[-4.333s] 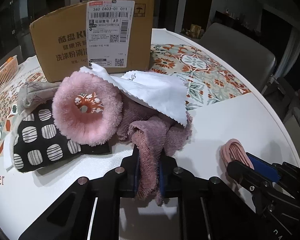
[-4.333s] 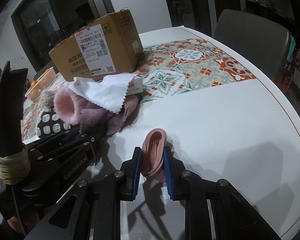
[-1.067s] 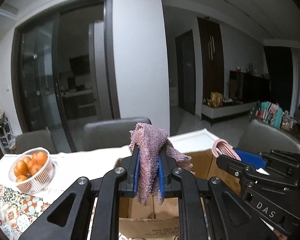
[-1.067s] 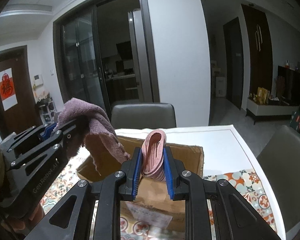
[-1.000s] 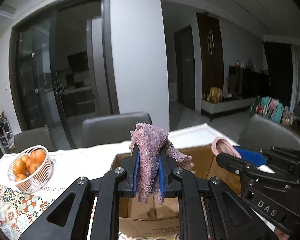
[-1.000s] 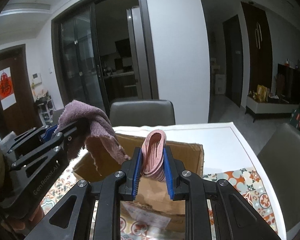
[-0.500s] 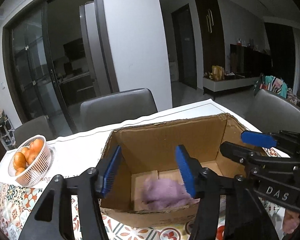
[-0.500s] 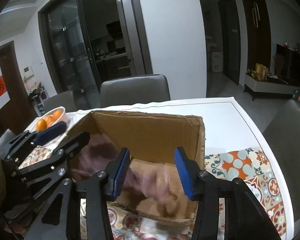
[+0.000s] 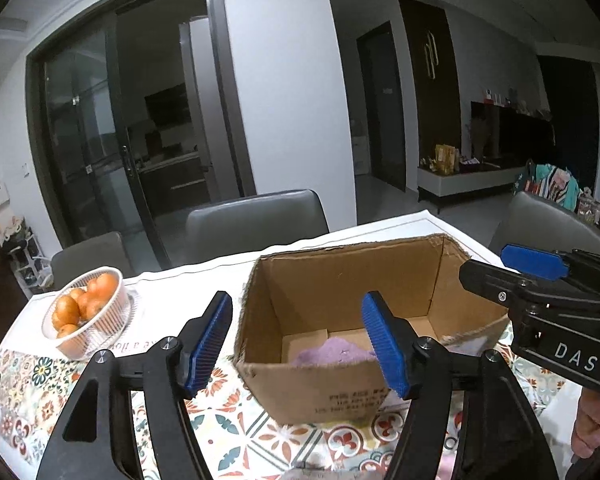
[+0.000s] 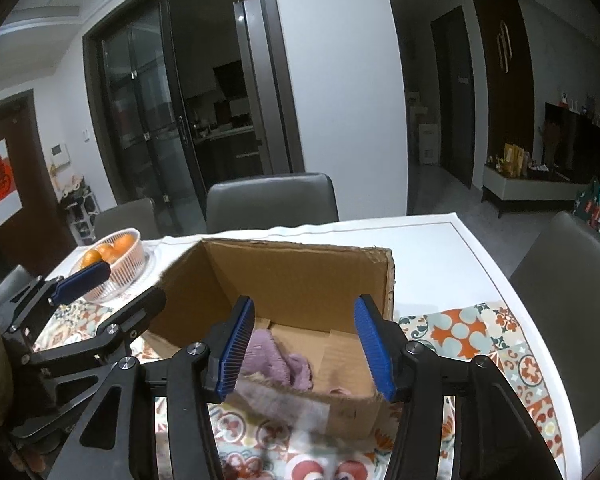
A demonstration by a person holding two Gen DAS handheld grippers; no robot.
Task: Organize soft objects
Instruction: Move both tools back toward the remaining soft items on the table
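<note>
An open cardboard box [image 9: 340, 276] [image 10: 300, 272] stands on the table. A purple towel [image 9: 332, 350] [image 10: 268, 356] lies on its bottom. A sliver of the pink item [image 10: 339, 391] shows just over the box's near wall. My left gripper [image 9: 300, 344] is open and empty, held above the box's near left corner. My right gripper [image 10: 306, 346] is open and empty above the box's near wall. Each gripper shows in the other's view: the right gripper at the right [image 9: 540, 280], the left gripper at the left [image 10: 84, 292].
A white basket of oranges [image 9: 86, 312] [image 10: 114, 258] stands left of the box. A patterned cloth [image 10: 480, 332] covers part of the white table [image 10: 432, 240]. Grey chairs [image 9: 256, 220] [image 10: 576, 280] stand at the far side and the right.
Both grippers have let go: the purple towel and the pink item have dropped into the box. Half a second ago they were falling and blurred; now they lie still.
</note>
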